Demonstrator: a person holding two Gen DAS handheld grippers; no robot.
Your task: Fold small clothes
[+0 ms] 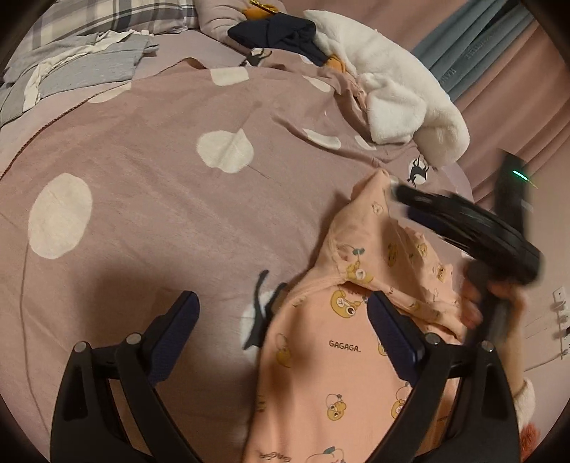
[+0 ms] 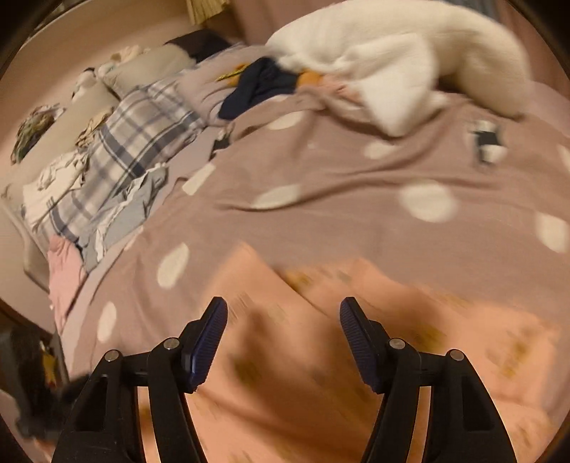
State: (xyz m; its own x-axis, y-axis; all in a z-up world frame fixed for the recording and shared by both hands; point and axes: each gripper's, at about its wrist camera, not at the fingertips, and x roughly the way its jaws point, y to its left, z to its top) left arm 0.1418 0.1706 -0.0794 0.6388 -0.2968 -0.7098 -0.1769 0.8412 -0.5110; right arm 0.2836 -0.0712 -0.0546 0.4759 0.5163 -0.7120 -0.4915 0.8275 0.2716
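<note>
Both the left gripper (image 1: 283, 317) and right gripper (image 2: 283, 331) hung spread and empty above a peach shirt (image 1: 342, 356) on the bed (image 1: 160, 213).

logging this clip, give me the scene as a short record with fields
surface: bed with a mauve spotted blanket
garment: peach top with bear print, lying on the blanket, partly folded
left gripper: jaws open, one finger over the top, nothing held
right gripper: jaws open above the top, nothing between them; view blurred
other items: white plush, navy cloth, grey clothes, plaid pillow
</note>
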